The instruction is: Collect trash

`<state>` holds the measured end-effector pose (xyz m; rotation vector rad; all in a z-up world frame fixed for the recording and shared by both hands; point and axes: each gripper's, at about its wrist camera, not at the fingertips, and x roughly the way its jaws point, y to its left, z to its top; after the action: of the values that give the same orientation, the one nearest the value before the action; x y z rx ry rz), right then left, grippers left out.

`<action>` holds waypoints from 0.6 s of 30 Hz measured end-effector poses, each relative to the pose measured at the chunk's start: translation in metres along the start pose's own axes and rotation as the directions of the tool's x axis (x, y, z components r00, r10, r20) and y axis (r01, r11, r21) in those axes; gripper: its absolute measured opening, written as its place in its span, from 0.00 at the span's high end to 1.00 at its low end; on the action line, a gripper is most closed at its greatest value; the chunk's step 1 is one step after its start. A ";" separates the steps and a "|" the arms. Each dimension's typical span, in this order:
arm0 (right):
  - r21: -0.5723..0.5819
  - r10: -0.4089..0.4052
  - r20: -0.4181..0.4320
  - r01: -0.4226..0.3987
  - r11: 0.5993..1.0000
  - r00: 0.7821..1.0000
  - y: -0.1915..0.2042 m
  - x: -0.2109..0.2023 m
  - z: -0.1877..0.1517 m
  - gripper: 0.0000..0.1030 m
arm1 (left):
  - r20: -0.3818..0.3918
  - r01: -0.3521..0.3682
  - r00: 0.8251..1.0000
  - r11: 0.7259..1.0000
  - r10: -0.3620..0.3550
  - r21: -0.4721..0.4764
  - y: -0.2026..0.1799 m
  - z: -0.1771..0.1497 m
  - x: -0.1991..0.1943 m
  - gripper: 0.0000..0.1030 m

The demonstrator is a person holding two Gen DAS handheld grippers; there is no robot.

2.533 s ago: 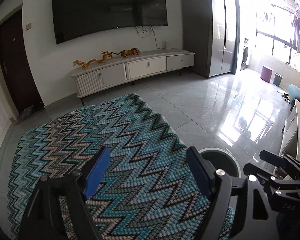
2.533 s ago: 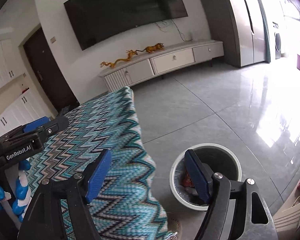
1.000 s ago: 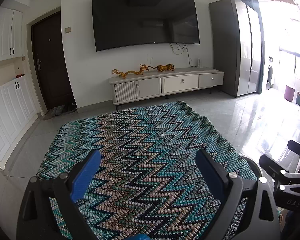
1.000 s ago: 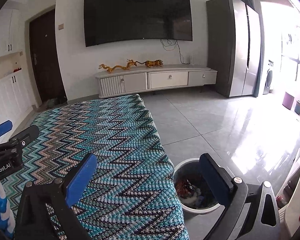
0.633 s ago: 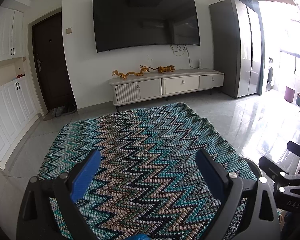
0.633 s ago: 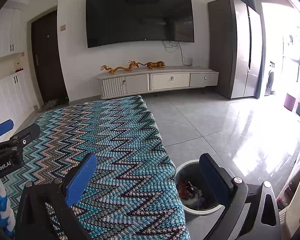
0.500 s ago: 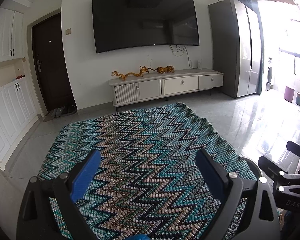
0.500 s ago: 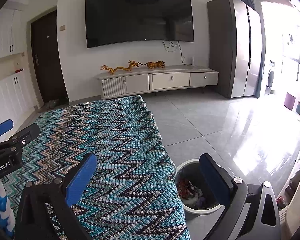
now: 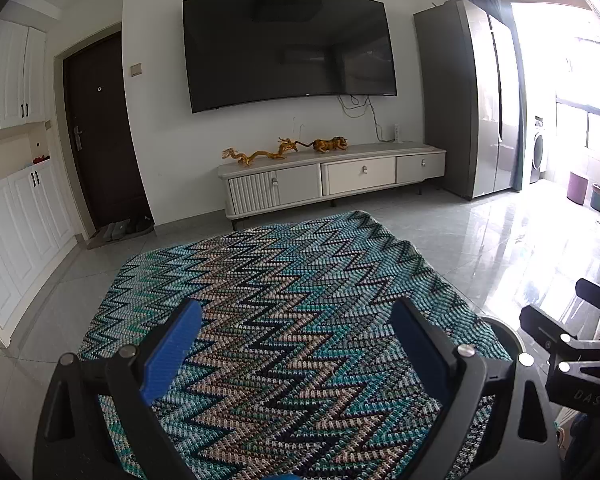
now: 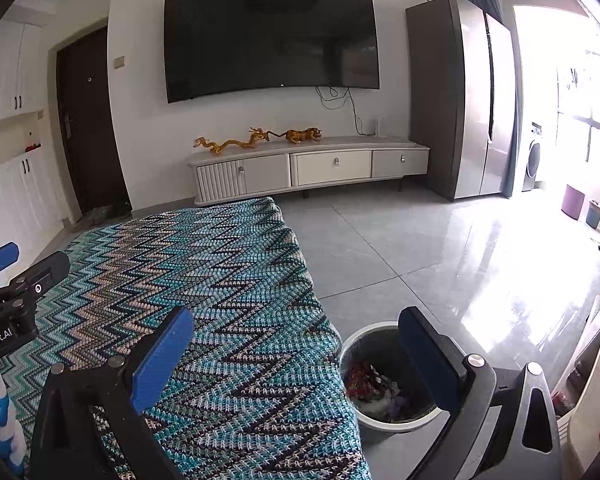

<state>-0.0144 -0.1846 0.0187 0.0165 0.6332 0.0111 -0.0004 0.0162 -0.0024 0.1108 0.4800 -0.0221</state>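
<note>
Left gripper (image 9: 296, 344) and right gripper (image 10: 296, 346) both stand with jaws wide apart and empty above the cloth (image 10: 204, 300). Trash (image 10: 374, 386) lies in the bin (image 10: 396, 422) on the floor just beside the cloth's right edge; none shows on the cloth. The task appears complete: scan the cloth once more before finishing.
</note>
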 end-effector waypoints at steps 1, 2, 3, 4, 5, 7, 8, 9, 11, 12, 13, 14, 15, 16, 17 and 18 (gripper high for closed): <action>0.000 -0.002 0.000 0.002 1.000 1.000 0.000 0.000 0.000 0.00 | 0.001 0.001 1.000 1.000 -0.001 0.000 0.000 0.000 0.000 0.07; 0.000 -0.004 0.002 0.004 1.000 1.000 0.000 0.000 0.000 0.00 | 0.001 0.002 1.000 1.000 -0.002 0.002 -0.001 0.000 -0.001 0.07; 0.001 -0.004 0.003 0.004 1.000 1.000 -0.001 0.000 0.000 0.00 | 0.001 0.002 1.000 1.000 -0.002 0.003 -0.002 0.000 -0.001 0.07; 0.001 -0.005 0.004 0.005 1.000 1.000 -0.001 -0.001 0.000 0.00 | 0.002 0.002 1.000 1.000 -0.002 0.004 -0.002 0.001 -0.001 0.07; 0.002 -0.006 0.005 0.006 1.000 1.000 -0.001 -0.001 0.000 0.00 | 0.003 0.002 1.000 1.000 -0.002 0.005 -0.003 0.001 -0.001 0.07; 0.002 -0.008 0.006 0.008 1.000 1.000 -0.002 -0.001 -0.001 0.00 | 0.004 0.002 1.000 1.000 -0.002 0.006 -0.003 0.001 -0.001 0.07; 0.003 -0.008 0.007 0.008 1.000 1.000 -0.002 -0.001 -0.001 0.00 | 0.003 0.001 1.000 1.000 -0.001 0.007 -0.004 0.001 -0.001 0.07; 0.006 -0.010 0.008 0.010 1.000 1.000 -0.003 0.000 -0.001 0.00 | 0.002 0.001 1.000 1.000 -0.001 0.006 -0.003 0.000 -0.001 0.07; 0.009 -0.014 0.010 0.014 1.000 1.000 -0.005 -0.001 -0.002 0.00 | 0.002 0.000 1.000 1.000 0.000 0.008 -0.004 0.001 -0.001 0.07; 0.010 -0.015 0.011 0.015 1.000 1.000 -0.006 -0.001 -0.002 0.00 | 0.002 0.001 1.000 1.000 -0.001 0.008 -0.004 0.001 -0.001 0.07; 0.012 -0.016 0.011 0.015 1.000 1.000 -0.006 0.000 -0.002 0.00 | 0.003 0.001 1.000 1.000 -0.001 0.008 -0.004 0.001 -0.001 0.06; 0.014 -0.016 0.010 0.016 1.000 1.000 -0.007 0.000 -0.002 0.00 | 0.003 0.002 1.000 1.000 -0.002 0.009 -0.004 0.001 -0.001 0.06; 0.015 -0.018 0.011 0.018 1.000 1.000 -0.008 0.000 -0.002 0.00 | 0.003 0.003 1.000 1.000 -0.003 0.011 -0.005 0.001 -0.001 0.06; 0.016 -0.020 0.011 0.020 1.000 1.000 -0.008 0.000 -0.002 0.00 | 0.003 0.005 1.000 1.000 -0.005 0.013 -0.006 0.002 -0.001 0.06; 0.016 -0.023 0.012 0.023 1.000 1.000 -0.009 -0.001 -0.002 0.00 | 0.003 0.007 1.000 1.000 -0.007 0.015 -0.007 0.001 -0.001 0.06; 0.017 -0.025 0.012 0.025 1.000 1.000 -0.009 -0.001 -0.002 0.00 | 0.002 0.009 1.000 1.000 -0.009 0.017 -0.007 0.001 -0.001 0.06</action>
<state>-0.0161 -0.1939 0.0173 0.0244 0.6215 -0.0187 -0.0006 0.0087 -0.0018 0.1255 0.4779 -0.0354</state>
